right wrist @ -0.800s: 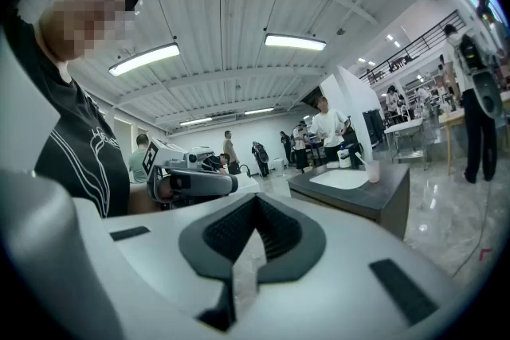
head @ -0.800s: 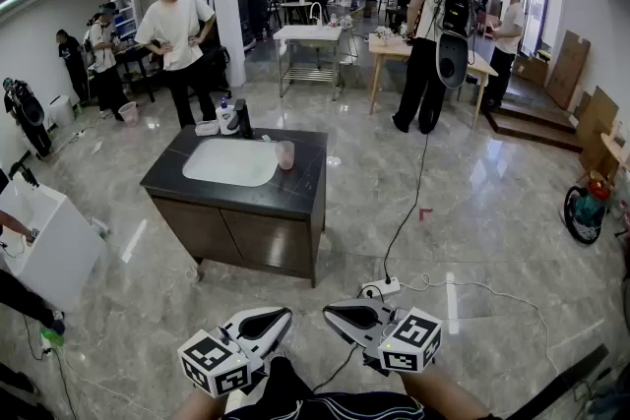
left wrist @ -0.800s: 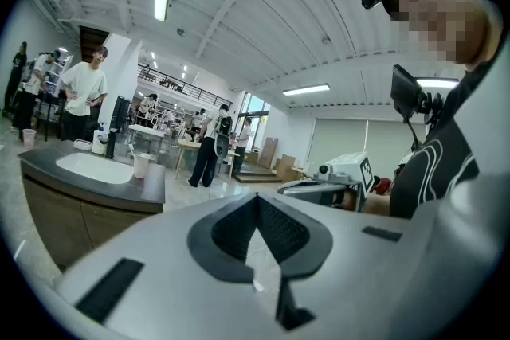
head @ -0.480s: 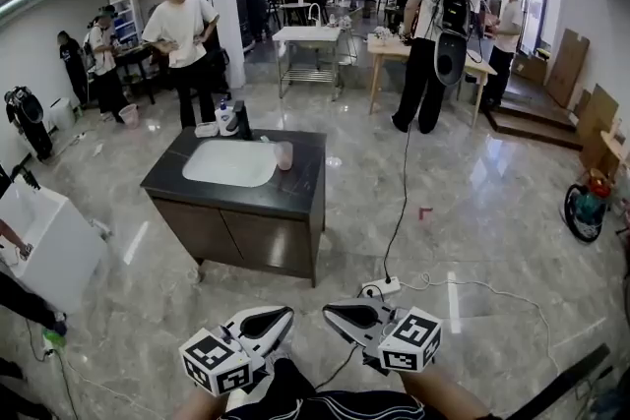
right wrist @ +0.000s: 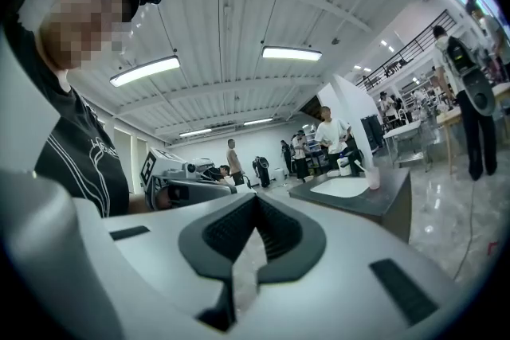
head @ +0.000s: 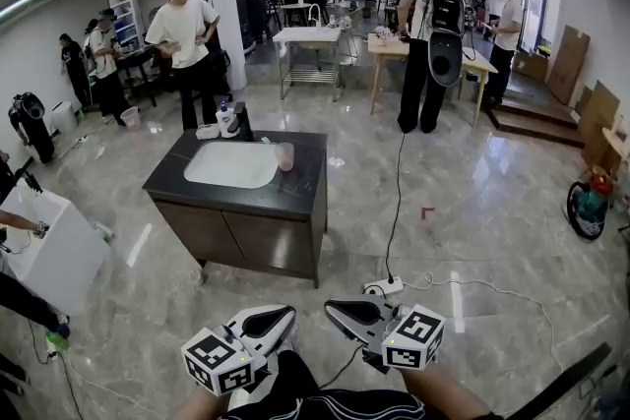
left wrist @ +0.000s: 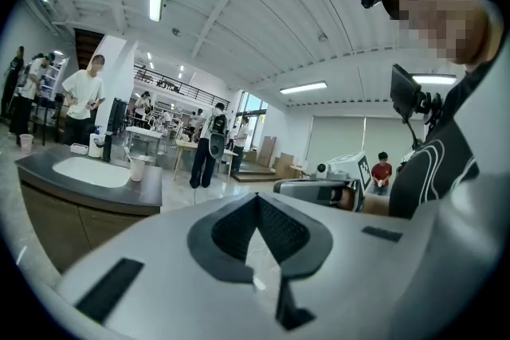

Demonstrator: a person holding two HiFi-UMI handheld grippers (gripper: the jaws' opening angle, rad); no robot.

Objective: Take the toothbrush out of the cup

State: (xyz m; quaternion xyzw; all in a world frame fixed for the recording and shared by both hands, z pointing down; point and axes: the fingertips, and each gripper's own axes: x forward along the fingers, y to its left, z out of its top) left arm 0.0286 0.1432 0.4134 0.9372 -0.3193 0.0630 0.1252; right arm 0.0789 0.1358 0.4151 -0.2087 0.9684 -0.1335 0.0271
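Hovering well apart from the counter (head: 295,194), the left gripper (head: 271,320) and right gripper (head: 345,312) both have jaws pressed together on nothing. The head view shows the pink cup (head: 285,155) at the counter's right edge beside the basin (head: 231,162). Only the right gripper view shows the toothbrush (right wrist: 358,166) leaning out of the cup.

left claw (left wrist: 256,200) closed on nothing, cup (left wrist: 137,168) on far dark counter (left wrist: 134,196)
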